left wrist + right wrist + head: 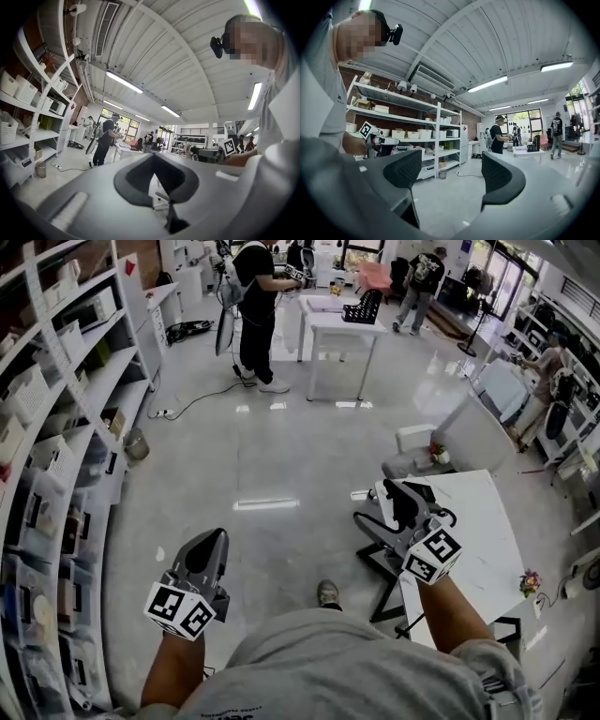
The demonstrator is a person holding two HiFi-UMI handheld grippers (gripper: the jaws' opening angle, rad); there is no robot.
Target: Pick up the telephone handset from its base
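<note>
Glossy floor (281, 446), white table (487, 512), left tongs (212, 538) seemingly shut

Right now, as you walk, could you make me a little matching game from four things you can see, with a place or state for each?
Things:
1. left gripper
2. right gripper
3. white table
4. shelves

Places or states:
A. runs along the person's left side
B. fingers apart, nothing between them
C. fingers closed together
D. stands at the person's right side

Pairs: 1-C, 2-B, 3-D, 4-A
</note>
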